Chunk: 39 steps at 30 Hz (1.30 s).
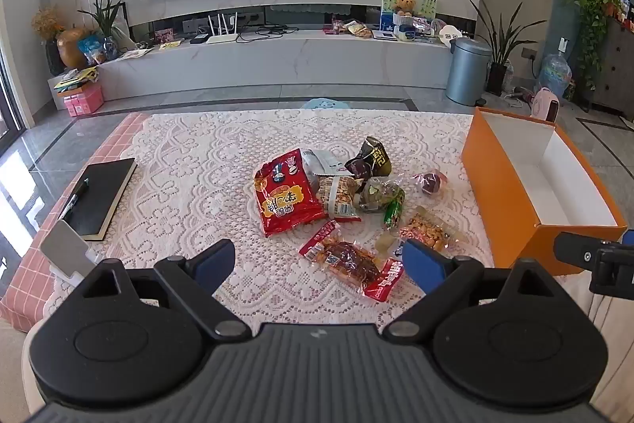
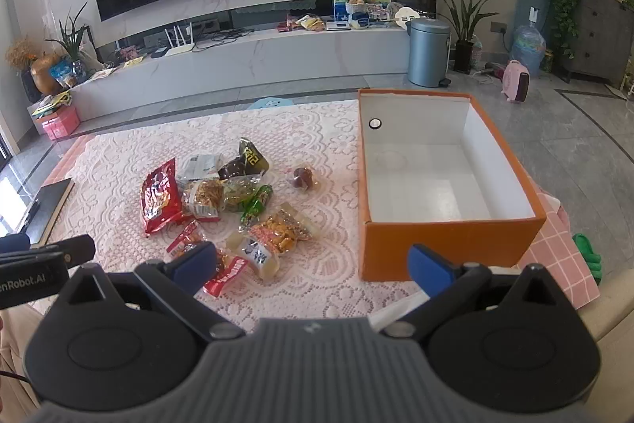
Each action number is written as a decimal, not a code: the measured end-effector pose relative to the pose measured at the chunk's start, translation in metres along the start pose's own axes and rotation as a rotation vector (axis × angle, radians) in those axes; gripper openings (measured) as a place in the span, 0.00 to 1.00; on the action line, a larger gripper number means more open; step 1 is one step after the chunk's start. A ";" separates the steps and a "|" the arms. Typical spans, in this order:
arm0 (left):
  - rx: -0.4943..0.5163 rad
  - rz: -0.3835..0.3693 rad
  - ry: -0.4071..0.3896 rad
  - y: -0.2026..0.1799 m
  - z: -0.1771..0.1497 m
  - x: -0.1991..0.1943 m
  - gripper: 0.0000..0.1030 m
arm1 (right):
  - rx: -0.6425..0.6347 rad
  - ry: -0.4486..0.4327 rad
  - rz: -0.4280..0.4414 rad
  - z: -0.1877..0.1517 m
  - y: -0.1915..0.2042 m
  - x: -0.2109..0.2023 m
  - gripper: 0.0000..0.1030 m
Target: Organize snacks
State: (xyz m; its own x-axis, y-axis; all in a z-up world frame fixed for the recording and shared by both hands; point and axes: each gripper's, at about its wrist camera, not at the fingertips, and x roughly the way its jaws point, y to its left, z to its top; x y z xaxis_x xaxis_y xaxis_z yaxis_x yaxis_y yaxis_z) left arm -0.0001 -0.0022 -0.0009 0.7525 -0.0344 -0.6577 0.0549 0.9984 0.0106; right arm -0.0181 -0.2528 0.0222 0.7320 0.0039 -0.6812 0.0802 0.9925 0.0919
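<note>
Both claws, left claw [image 1: 319,258] and right claw [image 2: 313,262], hang wide apart, empty. I see the snacks [image 1: 337,201] piled mid-table, nearest my left; the orange box [image 2: 447,232] sits empty right.

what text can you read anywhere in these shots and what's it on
"enRobot.AI", start cut off by the frame edge: on the left gripper body at the right wrist view's left edge.
Large Chinese characters on the red snack bag, the dark packet and the red-ended meat snack pack: too blurred to read.
Barcode label on the noodle snack pack: too small.
</note>
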 end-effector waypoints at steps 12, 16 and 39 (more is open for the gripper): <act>0.001 0.000 0.002 0.001 0.000 0.001 1.00 | 0.000 0.005 0.002 -0.002 -0.002 0.002 0.97; 0.002 0.000 0.004 0.002 -0.001 0.001 1.00 | 0.003 0.000 0.002 -0.004 -0.002 0.005 0.97; -0.010 -0.024 0.023 0.002 -0.006 0.007 1.00 | 0.002 -0.004 -0.002 -0.001 0.000 0.003 0.97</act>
State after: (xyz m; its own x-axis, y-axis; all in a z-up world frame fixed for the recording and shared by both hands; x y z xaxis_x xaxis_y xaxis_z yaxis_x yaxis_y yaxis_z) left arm 0.0016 -0.0007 -0.0097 0.7356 -0.0570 -0.6751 0.0657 0.9978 -0.0126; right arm -0.0165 -0.2523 0.0188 0.7348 0.0012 -0.6783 0.0829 0.9923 0.0915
